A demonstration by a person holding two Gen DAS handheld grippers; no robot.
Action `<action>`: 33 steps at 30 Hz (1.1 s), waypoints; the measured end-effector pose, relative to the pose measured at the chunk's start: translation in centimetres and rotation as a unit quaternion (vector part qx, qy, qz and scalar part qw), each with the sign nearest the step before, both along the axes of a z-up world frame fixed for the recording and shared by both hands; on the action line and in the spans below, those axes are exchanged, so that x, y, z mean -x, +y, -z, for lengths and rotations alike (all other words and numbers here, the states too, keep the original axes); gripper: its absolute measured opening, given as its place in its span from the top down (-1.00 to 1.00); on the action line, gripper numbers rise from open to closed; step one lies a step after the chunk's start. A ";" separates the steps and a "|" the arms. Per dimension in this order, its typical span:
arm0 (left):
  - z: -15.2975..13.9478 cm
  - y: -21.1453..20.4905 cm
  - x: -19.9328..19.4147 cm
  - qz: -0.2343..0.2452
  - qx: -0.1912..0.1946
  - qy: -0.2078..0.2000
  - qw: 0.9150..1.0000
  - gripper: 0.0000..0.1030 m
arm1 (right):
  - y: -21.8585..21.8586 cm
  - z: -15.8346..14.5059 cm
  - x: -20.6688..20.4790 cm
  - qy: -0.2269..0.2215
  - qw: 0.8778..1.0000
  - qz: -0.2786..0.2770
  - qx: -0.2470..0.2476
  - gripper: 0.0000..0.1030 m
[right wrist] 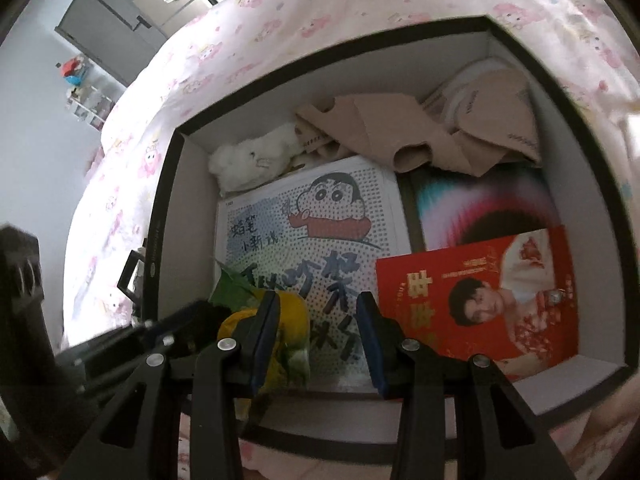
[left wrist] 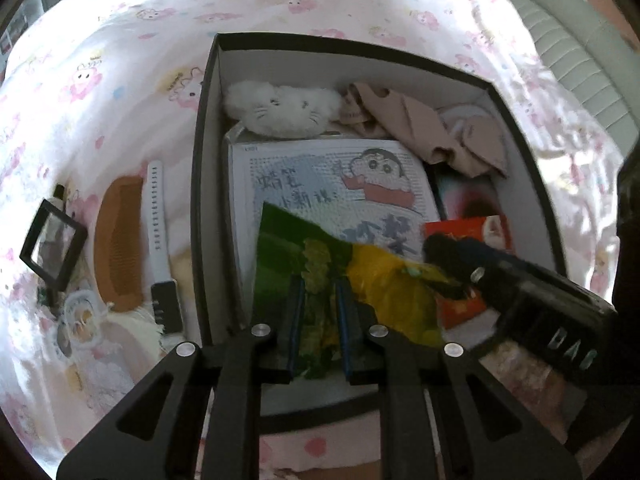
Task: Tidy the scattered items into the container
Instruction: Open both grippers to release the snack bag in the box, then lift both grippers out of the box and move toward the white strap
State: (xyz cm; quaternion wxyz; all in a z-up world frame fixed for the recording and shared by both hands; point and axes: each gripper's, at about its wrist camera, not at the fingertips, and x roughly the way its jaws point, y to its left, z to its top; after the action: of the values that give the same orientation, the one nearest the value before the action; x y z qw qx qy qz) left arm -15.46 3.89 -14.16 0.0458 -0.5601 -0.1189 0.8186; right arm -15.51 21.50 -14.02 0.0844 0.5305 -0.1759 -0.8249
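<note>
A black-rimmed box (left wrist: 200, 184) (right wrist: 400, 40) sits open on the pink cartoon bedsheet (left wrist: 120, 60). Inside lie a white plush cat (left wrist: 280, 110) (right wrist: 256, 156), beige cloth (left wrist: 420, 120) (right wrist: 420, 136), a cartoon booklet (left wrist: 320, 176) (right wrist: 304, 220) and a red card (left wrist: 464, 228) (right wrist: 480, 292). My left gripper (left wrist: 320, 292) (right wrist: 200, 312) is shut on a green and yellow packet (left wrist: 380, 280) (right wrist: 288, 312), held over the box's near end. My right gripper (right wrist: 316, 312) (left wrist: 440, 248) hangs beside it over the box, jaws apart with nothing between them.
Left of the box on the sheet lie a brown comb (left wrist: 120, 240), a white-strapped watch (left wrist: 158, 232) and a black-framed square case (left wrist: 54, 248). A grey ribbed headboard (left wrist: 560, 52) runs along the far right. A grey cabinet (right wrist: 104, 20) stands beyond the bed.
</note>
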 end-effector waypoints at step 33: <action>-5.7 -1.7 -3.0 0.017 -0.138 0.097 0.986 0.64 | -1.9 -6.0 -5.5 0.076 0.996 -0.017 -0.047 0.27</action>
State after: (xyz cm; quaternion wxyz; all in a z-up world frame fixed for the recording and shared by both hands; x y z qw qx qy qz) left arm -12.44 2.23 -8.46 0.1476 -0.4687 -0.2158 0.8438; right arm -10.00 19.59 -7.97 0.0865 0.4729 -0.1212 -0.8684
